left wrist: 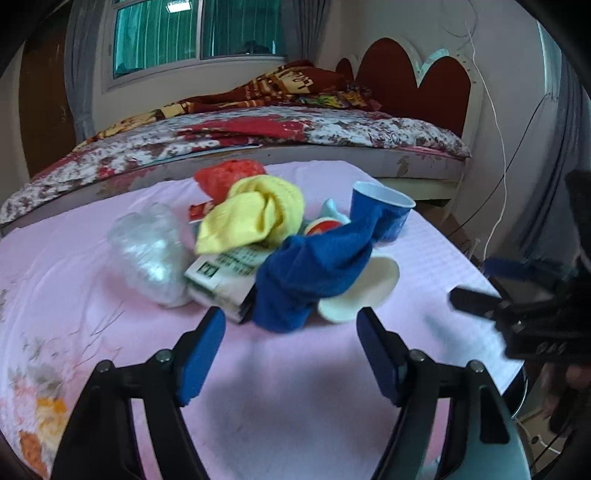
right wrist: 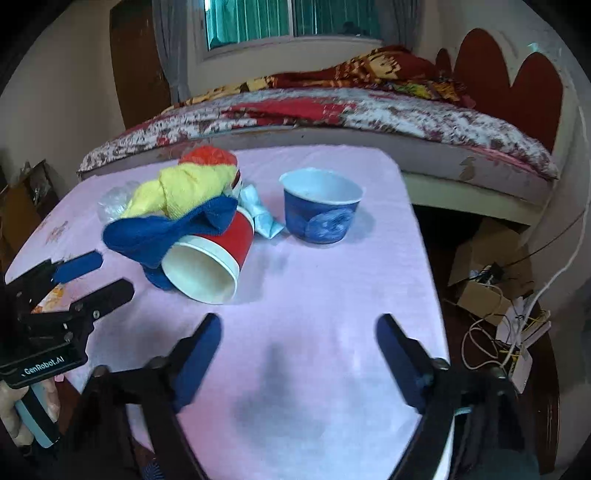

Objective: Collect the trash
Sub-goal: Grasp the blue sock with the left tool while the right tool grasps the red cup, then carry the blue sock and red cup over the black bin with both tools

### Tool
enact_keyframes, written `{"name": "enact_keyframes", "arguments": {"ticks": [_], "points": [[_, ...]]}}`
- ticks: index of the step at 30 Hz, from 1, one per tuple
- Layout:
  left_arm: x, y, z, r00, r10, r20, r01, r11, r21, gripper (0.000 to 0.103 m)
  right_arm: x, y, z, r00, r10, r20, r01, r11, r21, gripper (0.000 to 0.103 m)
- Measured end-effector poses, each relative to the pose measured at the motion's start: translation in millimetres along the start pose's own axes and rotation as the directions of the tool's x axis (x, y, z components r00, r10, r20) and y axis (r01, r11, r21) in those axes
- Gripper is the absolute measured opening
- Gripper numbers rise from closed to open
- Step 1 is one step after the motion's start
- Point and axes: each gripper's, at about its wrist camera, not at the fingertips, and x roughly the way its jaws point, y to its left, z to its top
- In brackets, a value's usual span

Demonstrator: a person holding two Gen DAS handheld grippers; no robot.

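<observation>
A pile of items lies on the pink-covered table [left wrist: 295,387]: a blue cloth [left wrist: 314,273], a yellow cloth [left wrist: 255,218], a crumpled clear plastic bag [left wrist: 151,254], a green-and-white paper pack [left wrist: 225,280], an orange-red bag [left wrist: 229,173] and a tipped red paper cup [right wrist: 210,262]. A blue paper cup [right wrist: 321,206] stands upright to the right, with a light blue wrapper [right wrist: 258,214] beside it. My left gripper [left wrist: 291,332] is open just in front of the blue cloth. My right gripper [right wrist: 299,339] is open over bare tablecloth, nearer than the cups.
A bed [right wrist: 369,114] with a floral cover stands just behind the table. Cardboard boxes and tangled cables [right wrist: 498,295] lie on the floor right of the table edge. A window with green curtains [left wrist: 199,33] is at the back.
</observation>
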Motion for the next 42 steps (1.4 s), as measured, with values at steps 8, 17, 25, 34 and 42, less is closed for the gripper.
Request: {"name": "enact_keyframes", "arguments": {"ticks": [8,17,25,34,42], "points": [[24.8,11.5,16.1,0.996,-0.084,-0.010,0.083,0.993,-0.087,0.059,36.4,-1.8,7.4,0.999,0.029,-0.040,-0.029,1.000,-0.002,0.064],[22.0,16.8,15.4,0.987,-0.162,-0.015,0.159,0.983,-0.091,0.020,61.7,21.6,26.0,0.996,0.089,-0.025,-0.090,0.995,-0.032,0.057],[11.6,21.5,9.1,0.988,-0.154,-0.004,0.154,0.987,-0.052,0.010,72.0,31.4,32.7,0.992,0.127,-0.024,-0.127,0.992,-0.025,0.004],[-13.6,19.2,1.9,0.989,-0.144,0.025,0.145,0.988,-0.052,0.006,30.5,15.4,18.5,0.994,0.107,0.006,-0.107,0.994,-0.037,0.003],[-35.1,12.1,-2.0,0.991,-0.123,0.062,0.124,0.992,-0.027,0.005,-11.6,0.7,4.4,0.995,0.090,0.045,-0.089,0.995,-0.034,0.003]]}}
